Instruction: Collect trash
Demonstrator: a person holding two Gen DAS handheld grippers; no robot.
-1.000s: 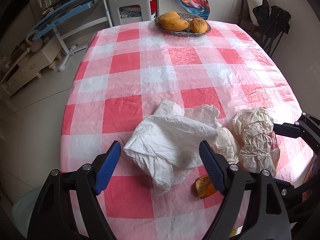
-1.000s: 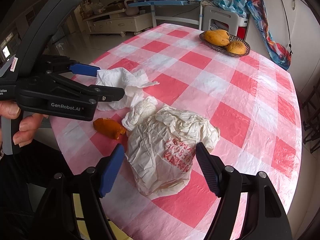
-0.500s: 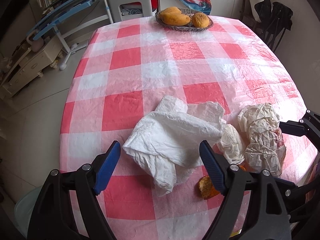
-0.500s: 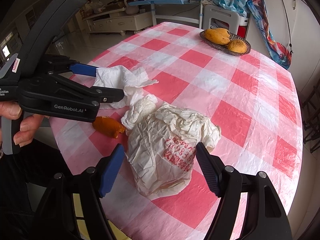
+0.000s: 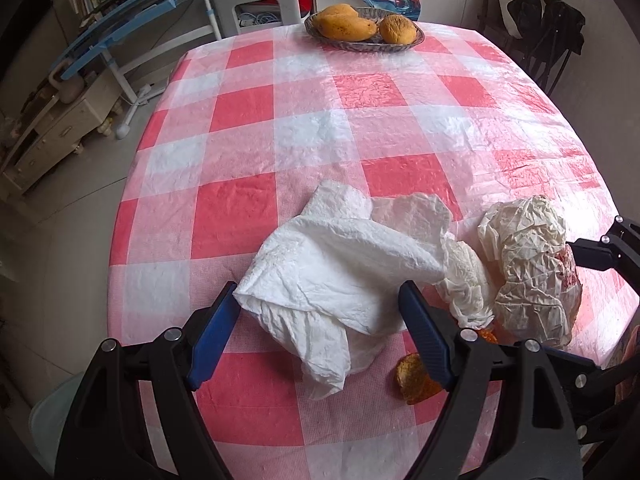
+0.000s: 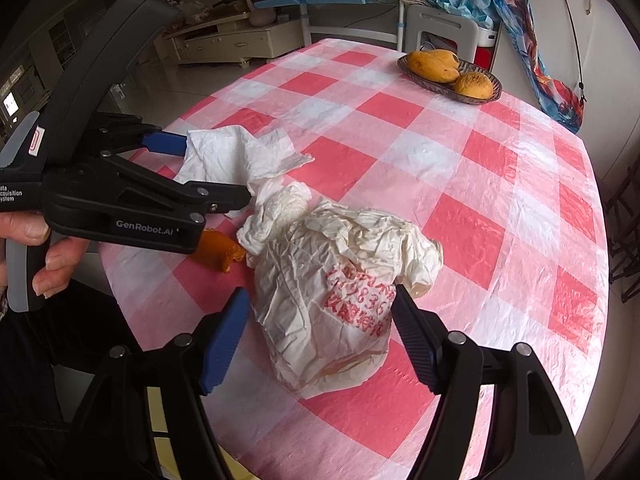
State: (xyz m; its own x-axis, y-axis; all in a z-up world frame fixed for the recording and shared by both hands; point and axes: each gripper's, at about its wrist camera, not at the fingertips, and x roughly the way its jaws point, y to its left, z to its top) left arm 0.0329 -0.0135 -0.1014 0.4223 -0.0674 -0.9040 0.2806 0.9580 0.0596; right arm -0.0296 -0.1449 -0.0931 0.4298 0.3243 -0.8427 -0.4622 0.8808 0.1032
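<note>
A crumpled white tissue [image 5: 340, 272] lies near the table's front edge. My left gripper [image 5: 320, 320] is open, its blue pads either side of the tissue. A smaller tissue wad [image 5: 464, 280] lies to its right, with orange peel [image 5: 414, 376] beside it. A crumpled paper wrapper with red print [image 6: 340, 292] lies between the open pads of my right gripper [image 6: 320, 328]. The wrapper also shows in the left wrist view [image 5: 532, 268]. The left gripper [image 6: 188, 176], the tissue [image 6: 236, 156] and the peel [image 6: 218, 250] show in the right wrist view.
The table carries a red-and-white checked cloth [image 5: 360, 92]. A basket of mangoes [image 5: 362, 28] stands at the far edge, also in the right wrist view [image 6: 450, 72]. A white stool [image 5: 260, 0], a blue rack and low cabinets stand beyond the table.
Both grippers have edged slightly forward over the table toward the trash. Both stay open. Nothing has been taken hold of.
</note>
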